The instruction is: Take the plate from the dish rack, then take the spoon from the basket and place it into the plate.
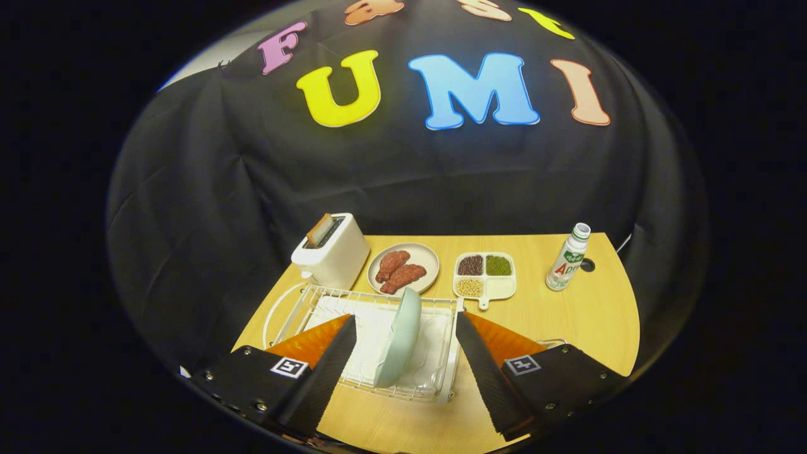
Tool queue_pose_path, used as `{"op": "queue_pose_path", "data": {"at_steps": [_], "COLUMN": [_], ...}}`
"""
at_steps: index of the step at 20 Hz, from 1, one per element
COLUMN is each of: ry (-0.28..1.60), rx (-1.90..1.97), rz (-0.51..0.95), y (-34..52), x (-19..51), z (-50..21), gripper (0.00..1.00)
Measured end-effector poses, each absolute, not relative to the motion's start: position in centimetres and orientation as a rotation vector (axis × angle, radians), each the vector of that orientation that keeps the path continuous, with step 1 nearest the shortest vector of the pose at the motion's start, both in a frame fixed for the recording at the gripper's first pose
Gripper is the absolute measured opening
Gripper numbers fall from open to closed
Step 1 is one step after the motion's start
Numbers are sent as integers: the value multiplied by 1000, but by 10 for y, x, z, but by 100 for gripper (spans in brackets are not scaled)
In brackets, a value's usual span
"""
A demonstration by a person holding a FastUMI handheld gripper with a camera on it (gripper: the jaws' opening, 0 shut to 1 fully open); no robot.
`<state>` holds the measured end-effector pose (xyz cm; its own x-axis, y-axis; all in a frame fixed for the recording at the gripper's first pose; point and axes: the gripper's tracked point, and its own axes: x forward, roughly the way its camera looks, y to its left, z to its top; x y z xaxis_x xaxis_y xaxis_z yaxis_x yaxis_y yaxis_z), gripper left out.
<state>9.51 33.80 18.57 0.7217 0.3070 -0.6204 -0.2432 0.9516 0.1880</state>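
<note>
Plate (399, 337) stands on edge in the dish rack (296, 309), long axis running away between wide-open, empty jaws

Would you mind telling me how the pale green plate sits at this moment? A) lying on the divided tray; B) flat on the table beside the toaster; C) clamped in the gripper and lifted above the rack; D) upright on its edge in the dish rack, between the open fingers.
D: the plate stands on edge in the dish rack, and the gripper is open, its fingers either side of the plate and apart from it.
</note>
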Motion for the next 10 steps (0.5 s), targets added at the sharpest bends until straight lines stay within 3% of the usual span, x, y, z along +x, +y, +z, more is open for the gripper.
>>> {"op": "queue_pose_path", "data": {"at_steps": [10], "ry": [904], "rx": [114], "rz": [195], "y": [360], "x": [113], "z": [144], "gripper": [98]}}
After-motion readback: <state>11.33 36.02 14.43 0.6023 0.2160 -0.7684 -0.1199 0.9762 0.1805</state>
